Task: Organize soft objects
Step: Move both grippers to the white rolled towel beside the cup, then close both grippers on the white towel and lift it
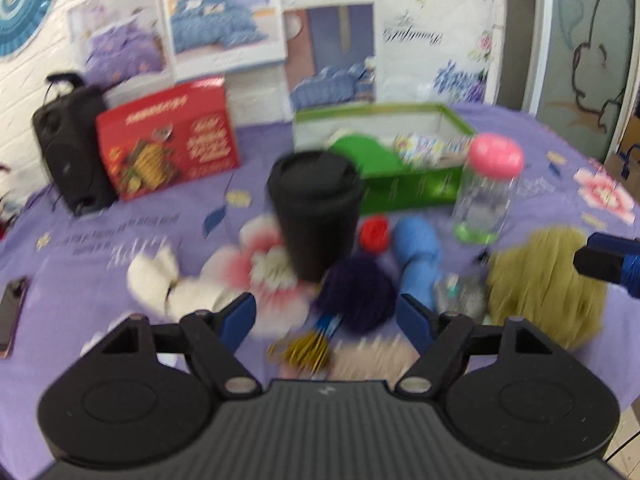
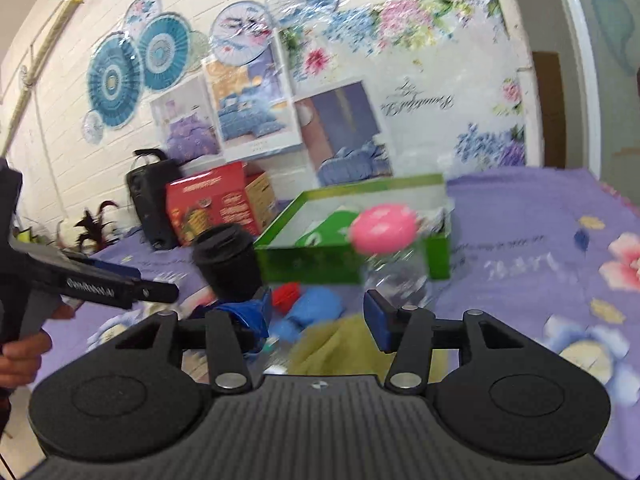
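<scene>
Soft items lie on the purple bedsheet: a dark purple pompom (image 1: 356, 292), a blue plush piece (image 1: 418, 256), a small red item (image 1: 375, 233), an olive-green fluffy cloth (image 1: 548, 280) and a white cloth (image 1: 160, 280). My left gripper (image 1: 326, 316) is open and empty, just short of the purple pompom. My right gripper (image 2: 318, 318) is open and empty above the olive cloth (image 2: 348, 344), with the blue plush (image 2: 312, 312) beyond its left finger. An open green box (image 1: 400, 188) holds a green item and a floral item; it also shows in the right wrist view (image 2: 304, 264).
A black lidded cup (image 1: 316, 212) stands in front of the box. A clear jar with a pink lid (image 1: 486, 188) stands to its right. A red carton (image 1: 172, 140) and a black speaker (image 1: 68, 144) stand at the back left. A phone (image 1: 12, 316) lies at the left edge.
</scene>
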A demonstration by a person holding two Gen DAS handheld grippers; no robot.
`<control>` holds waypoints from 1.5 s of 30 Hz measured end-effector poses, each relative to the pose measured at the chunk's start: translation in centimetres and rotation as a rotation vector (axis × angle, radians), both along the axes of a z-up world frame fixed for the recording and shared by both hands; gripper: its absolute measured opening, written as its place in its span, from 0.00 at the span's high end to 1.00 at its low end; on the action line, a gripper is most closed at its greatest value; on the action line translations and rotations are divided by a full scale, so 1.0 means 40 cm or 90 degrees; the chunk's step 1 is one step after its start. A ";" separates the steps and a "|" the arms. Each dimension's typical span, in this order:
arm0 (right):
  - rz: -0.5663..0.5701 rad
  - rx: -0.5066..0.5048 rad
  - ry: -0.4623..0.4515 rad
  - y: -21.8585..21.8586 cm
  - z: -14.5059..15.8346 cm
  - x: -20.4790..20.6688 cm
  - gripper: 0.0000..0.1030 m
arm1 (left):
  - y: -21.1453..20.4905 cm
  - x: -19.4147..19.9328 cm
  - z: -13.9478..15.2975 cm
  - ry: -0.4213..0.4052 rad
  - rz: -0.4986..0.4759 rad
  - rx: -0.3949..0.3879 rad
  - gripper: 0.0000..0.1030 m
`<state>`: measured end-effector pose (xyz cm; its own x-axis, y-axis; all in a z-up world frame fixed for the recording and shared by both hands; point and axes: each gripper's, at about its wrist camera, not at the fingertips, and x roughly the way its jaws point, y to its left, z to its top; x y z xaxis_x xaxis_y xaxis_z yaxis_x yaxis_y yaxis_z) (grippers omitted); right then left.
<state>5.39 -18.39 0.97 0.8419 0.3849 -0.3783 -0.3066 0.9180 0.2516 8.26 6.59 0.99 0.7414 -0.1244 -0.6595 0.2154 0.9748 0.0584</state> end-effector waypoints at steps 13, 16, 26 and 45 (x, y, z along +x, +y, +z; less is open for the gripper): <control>0.216 -0.170 0.046 0.256 -0.106 0.036 0.64 | 0.227 -0.023 -0.075 0.039 0.135 -0.003 0.24; 0.238 -0.196 0.047 0.276 -0.101 0.064 0.64 | 0.261 0.035 -0.061 0.049 0.160 -0.054 0.24; 0.285 -0.168 0.029 0.364 -0.060 0.134 0.63 | 0.319 0.203 -0.028 0.035 0.211 -0.047 0.23; 0.254 -0.226 0.140 0.703 -0.170 0.380 0.60 | 0.396 0.509 -0.161 0.284 0.212 -0.133 0.20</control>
<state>20.59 9.74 -5.85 0.5441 0.4741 -0.6922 -0.6221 0.7816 0.0463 28.63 22.45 -5.45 0.4191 -0.0930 -0.9032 -0.1442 0.9753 -0.1673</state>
